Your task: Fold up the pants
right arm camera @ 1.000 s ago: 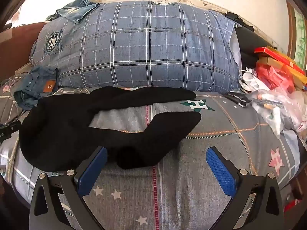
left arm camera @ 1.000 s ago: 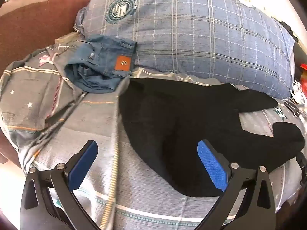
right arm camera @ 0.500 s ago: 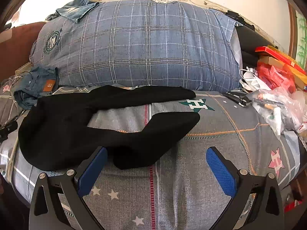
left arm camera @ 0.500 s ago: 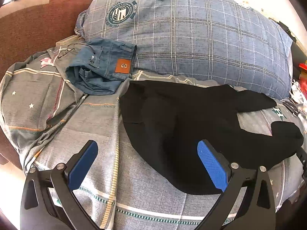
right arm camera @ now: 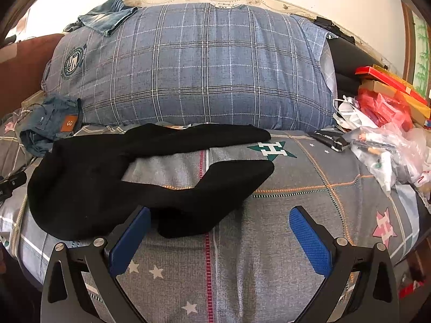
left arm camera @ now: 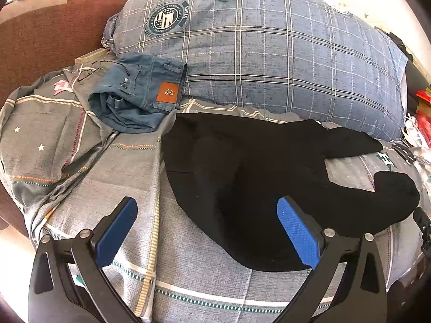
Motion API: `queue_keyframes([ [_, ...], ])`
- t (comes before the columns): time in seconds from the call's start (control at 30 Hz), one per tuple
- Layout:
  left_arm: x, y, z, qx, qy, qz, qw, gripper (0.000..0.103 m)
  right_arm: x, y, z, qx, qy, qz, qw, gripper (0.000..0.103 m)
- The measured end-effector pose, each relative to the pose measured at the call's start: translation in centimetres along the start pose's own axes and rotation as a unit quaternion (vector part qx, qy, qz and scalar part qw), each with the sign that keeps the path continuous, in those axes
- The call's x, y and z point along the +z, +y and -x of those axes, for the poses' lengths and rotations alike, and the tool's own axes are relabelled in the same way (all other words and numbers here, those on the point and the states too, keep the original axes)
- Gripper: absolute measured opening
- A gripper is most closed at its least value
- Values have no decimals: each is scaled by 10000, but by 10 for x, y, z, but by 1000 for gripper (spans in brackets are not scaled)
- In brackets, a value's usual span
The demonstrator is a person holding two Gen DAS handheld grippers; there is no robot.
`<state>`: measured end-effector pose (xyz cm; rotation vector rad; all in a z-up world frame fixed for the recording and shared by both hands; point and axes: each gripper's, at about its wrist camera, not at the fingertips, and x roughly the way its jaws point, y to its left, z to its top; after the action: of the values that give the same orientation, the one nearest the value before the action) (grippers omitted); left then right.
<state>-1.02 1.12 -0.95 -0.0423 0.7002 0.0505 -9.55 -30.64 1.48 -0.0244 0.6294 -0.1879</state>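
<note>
On the bed (right arm camera: 309, 188), black pants (right arm camera: 89, 183) lie unfolded, legs apart.
Both the left gripper (left arm camera: 207, 228) and the right gripper (right arm camera: 219, 238) hover wide open, empty; next, probably grasp 1 leg.

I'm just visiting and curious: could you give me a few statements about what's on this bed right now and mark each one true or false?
1. The black pants lie spread with both legs apart. True.
2. The left gripper is clamped on the pants. False: it is open and holds nothing.
3. Folded blue jeans lie beside the big checked pillow. True.
4. The right gripper is shut. False: it is open, above the bedcover.
5. The pants are already folded in half. False: they lie unfolded.
</note>
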Motion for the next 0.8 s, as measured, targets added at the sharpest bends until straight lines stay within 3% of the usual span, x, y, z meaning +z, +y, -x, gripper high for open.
queue_keyframes([
  [0.8, 0, -10, 7, -154, -124, -73, 9998, 103, 1, -6, 3, 11, -16, -97, 10000, 103],
])
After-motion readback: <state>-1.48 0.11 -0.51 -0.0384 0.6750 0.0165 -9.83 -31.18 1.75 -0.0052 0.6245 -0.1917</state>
